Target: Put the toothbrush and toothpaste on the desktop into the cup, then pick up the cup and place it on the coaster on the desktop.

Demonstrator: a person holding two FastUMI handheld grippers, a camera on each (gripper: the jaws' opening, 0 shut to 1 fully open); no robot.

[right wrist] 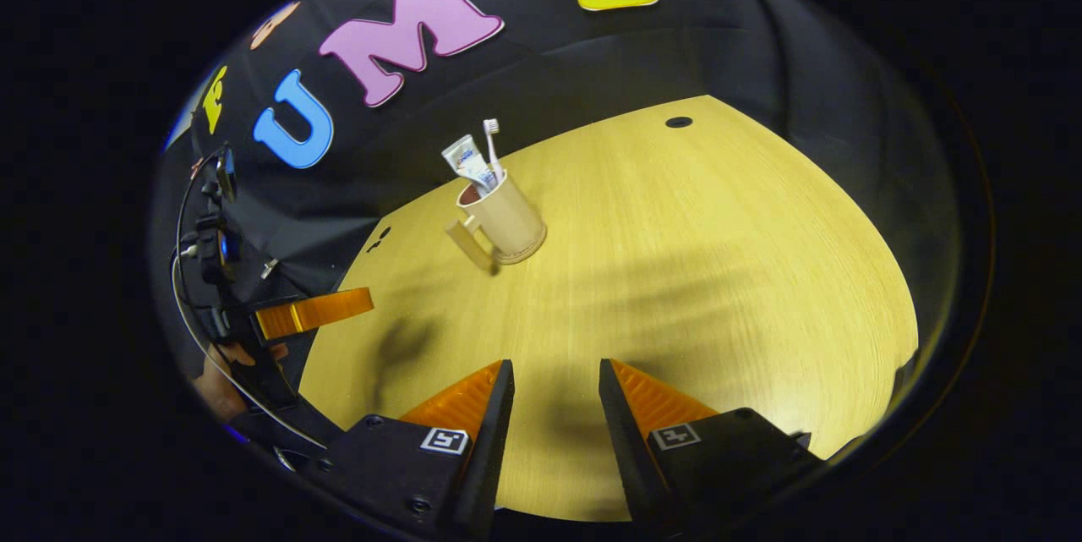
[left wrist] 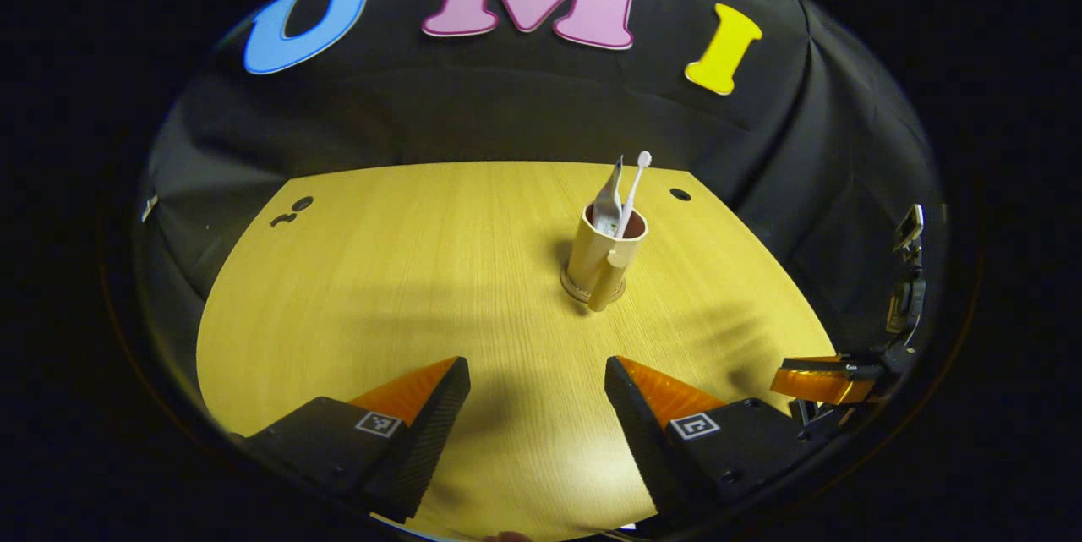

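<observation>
Both grippers are held above the near edge of the desk point(left wrist: 380, 271), each with its fingers spread apart and nothing between them: the left gripper point(left wrist: 537, 381) and the right gripper point(right wrist: 554, 385). Well beyond them, the cup point(left wrist: 602, 259) is seen standing upright on the coaster point(left wrist: 577, 290), handle toward the grippers. Inside the cup, the toothpaste point(left wrist: 610, 199) and the toothbrush point(left wrist: 636, 183) are leaned together, their tops above the rim.
</observation>
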